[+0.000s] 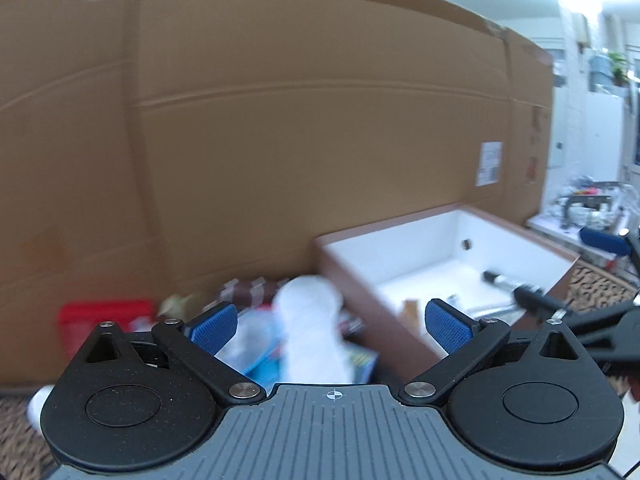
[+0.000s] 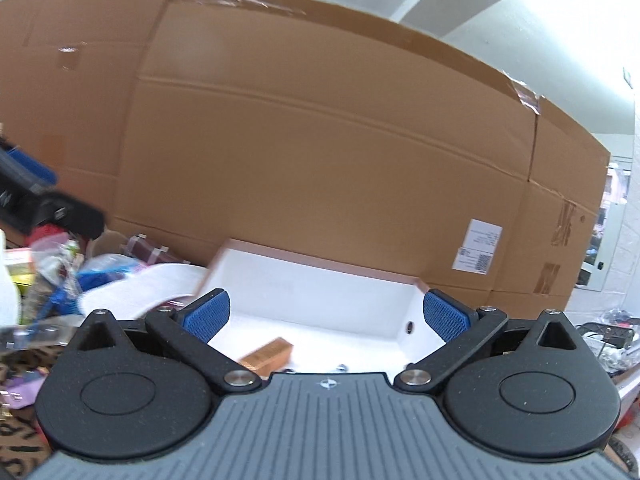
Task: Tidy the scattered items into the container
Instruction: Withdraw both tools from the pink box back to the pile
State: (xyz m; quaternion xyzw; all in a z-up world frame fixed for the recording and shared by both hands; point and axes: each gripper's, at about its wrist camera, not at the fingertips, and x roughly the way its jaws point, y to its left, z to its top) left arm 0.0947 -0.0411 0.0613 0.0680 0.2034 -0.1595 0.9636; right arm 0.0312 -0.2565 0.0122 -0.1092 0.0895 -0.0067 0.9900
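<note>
Both jaws stand wide, empty — left gripper (image 1: 334, 326), right gripper (image 2: 326, 316). Few things lie in the white box (image 2: 320, 292); most clutter (image 1: 280, 320) remains piled at its nine o'clock.

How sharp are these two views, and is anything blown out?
Left wrist view: pile smeared by motion blur, window light at top right overexposed. Right wrist view: slightly clearer, clutter at left still soft; both bow the cardboard box into a fisheye curve.

Bright, motion-blurred, fisheye-bent edges, overhead glare
</note>
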